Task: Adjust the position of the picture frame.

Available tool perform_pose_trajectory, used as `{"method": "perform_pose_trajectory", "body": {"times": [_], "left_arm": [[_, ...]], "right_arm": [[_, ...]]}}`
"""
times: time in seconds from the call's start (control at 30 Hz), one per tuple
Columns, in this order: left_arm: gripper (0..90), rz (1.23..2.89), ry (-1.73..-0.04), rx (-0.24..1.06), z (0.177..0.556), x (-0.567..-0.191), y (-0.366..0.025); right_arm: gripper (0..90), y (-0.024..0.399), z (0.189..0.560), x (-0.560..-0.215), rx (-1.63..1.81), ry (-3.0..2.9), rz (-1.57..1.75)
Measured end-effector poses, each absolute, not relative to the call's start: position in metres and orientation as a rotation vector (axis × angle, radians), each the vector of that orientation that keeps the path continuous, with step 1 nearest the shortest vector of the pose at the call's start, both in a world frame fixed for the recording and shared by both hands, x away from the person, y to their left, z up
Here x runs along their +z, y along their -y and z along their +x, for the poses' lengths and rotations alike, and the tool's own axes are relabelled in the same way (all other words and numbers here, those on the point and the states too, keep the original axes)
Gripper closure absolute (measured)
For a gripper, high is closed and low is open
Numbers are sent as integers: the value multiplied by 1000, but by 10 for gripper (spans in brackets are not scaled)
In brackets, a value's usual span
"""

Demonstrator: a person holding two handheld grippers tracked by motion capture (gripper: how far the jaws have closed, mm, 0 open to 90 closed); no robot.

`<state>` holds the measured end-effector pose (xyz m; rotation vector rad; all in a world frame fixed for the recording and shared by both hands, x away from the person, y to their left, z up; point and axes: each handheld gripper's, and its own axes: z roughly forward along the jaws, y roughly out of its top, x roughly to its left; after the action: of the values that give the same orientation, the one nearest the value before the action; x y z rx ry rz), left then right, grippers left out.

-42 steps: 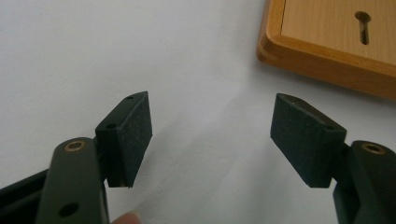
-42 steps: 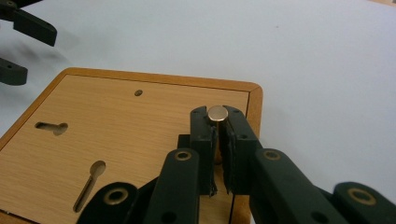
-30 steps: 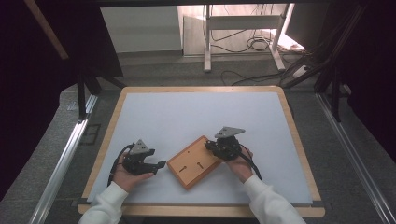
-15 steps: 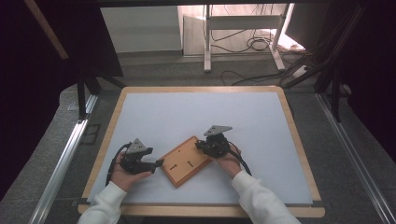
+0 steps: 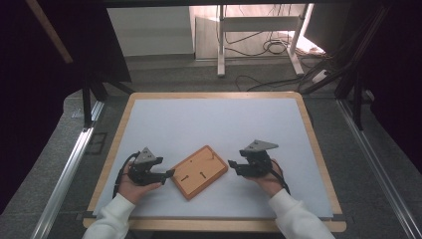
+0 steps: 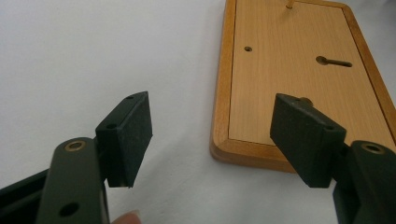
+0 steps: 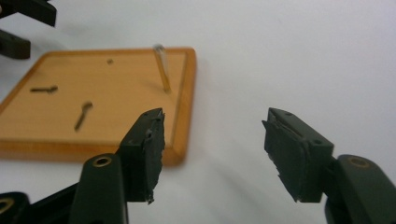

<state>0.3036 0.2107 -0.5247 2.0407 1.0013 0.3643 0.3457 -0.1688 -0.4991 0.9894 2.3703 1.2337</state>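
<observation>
While one wooden board (image 5: 199, 172) lies flat, two grippers flank it.

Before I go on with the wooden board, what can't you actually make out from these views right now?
- Wooden board, left gripper view: its far end is cut off by the top edge, and the left gripper's jaw hides a near corner.
- Thin pin standing on the board, right gripper view: its tip is blurred; in the high view it is too small to see.
- Right gripper, high view: the grey plate hides its jaws.
- Slots in the board: their depth cannot be judged.
</observation>
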Motion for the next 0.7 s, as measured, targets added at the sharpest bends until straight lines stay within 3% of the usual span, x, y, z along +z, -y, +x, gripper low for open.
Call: {"method": "perform_pose_trajectory", "body": {"times": [0.23,0.33,0.43,0.47,0.5,0.57,0.7], "left_arm": [[293,2042,-1006,364,307,-526,-212],[337,2036,-1003,354,307,-525,-213],[492,2029,-990,345,309,-523,-216],[575,2029,-988,350,309,-522,-217],[773,2043,-976,350,312,-521,-218],[885,2060,-980,365,316,-522,-219],[900,2106,-980,345,324,-526,-218]], "right_arm": [[343,205,329,-503,1215,-2360,1047],[336,216,322,-504,1208,-2362,1065],[317,226,312,-507,1188,-2377,1065],[310,229,309,-508,1182,-2379,1067],[308,236,303,-509,1169,-2383,1071],[305,241,297,-509,1156,-2381,1074],[299,247,290,-508,1146,-2374,1072]]}}
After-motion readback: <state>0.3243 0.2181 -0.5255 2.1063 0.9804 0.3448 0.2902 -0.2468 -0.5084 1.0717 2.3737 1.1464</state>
